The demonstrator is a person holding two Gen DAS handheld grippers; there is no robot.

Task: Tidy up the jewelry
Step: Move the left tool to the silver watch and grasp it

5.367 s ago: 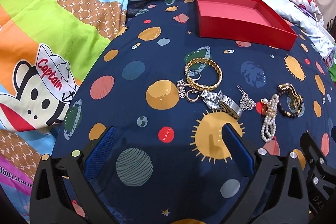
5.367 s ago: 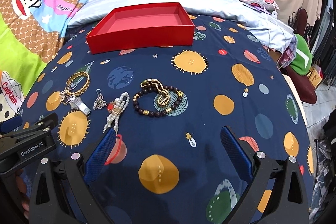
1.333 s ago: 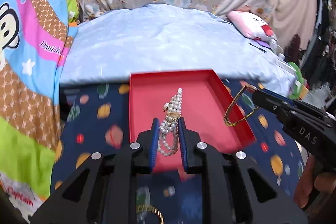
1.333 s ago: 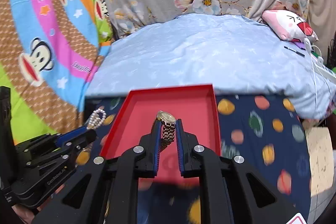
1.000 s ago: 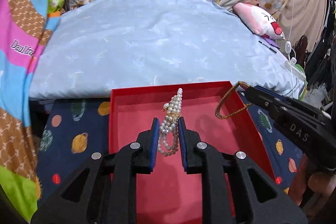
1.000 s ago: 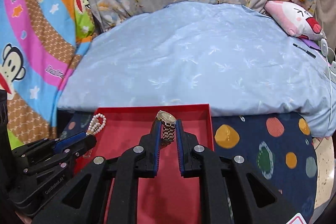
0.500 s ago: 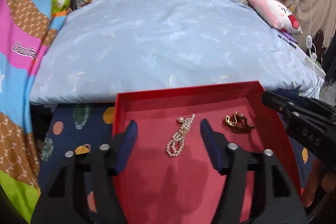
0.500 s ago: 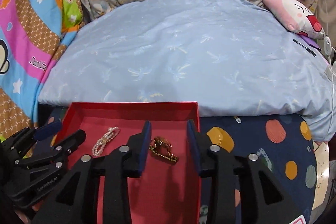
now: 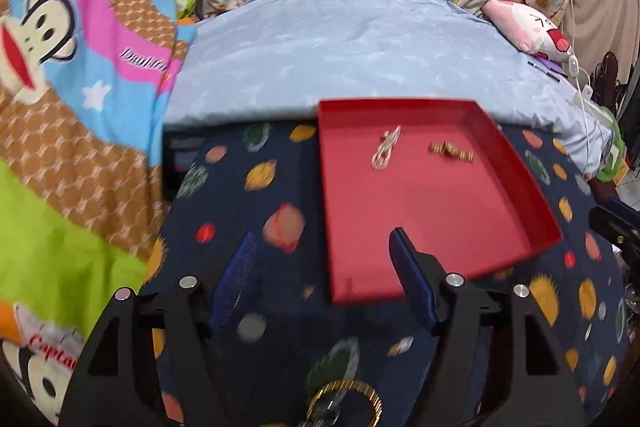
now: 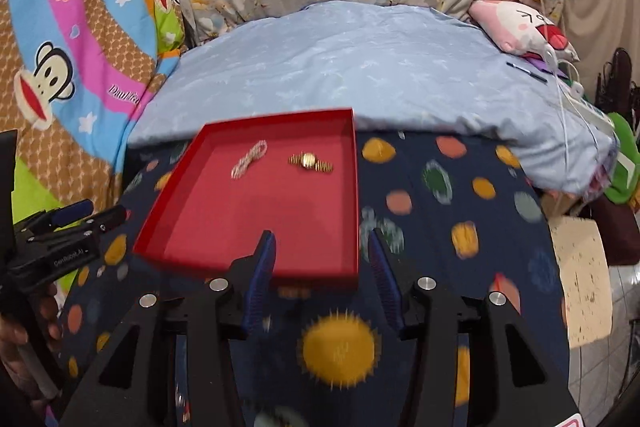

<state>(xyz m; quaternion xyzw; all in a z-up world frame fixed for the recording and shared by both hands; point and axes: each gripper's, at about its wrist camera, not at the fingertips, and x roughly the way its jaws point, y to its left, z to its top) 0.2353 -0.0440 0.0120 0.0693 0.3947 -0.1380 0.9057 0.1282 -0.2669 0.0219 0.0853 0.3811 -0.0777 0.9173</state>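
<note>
Currently both grippers are empty, jaws spread wide. Left gripper (image 9: 324,279) hangs over the near-left corner of the red tray (image 9: 532,183), its left finger above the planet-print cloth (image 9: 240,195), its right finger over the tray's near edge. Right gripper (image 10: 322,267) sits at the tray's (image 10: 168,203) near-right corner, jaws straddling the front wall. Each gripper shows up at the edge of the other's view: left one at far left of the right wrist view, right one at far right of the left wrist view.

Tray contents, both at the far end of the floor:
- pearl bracelet (image 10: 249,159), left of centre, lying diagonally, blurred in the left wrist view (image 9: 385,149)
- gold watch (image 10: 310,161), right of the pearls, dial up, strap stretched out flat; reads as a gold smear in the left wrist view (image 9: 450,151)
- the two are near each other, not touching

Rest of the tray floor is bare red.

Outside the tray: gold bangle (image 9: 346,397) on the cloth at the bottom of the left wrist view, between the gripper's arms, partly cut off by the frame edge. Something shiny lies inside its ring; too blurred to identify.

Surroundings: pale blue duvet (image 10: 360,75) behind the tray, monkey-print blanket (image 9: 60,87) to the left, pink plush (image 10: 516,27) at far right. Motion blur in both views, worse near the bottom.
</note>
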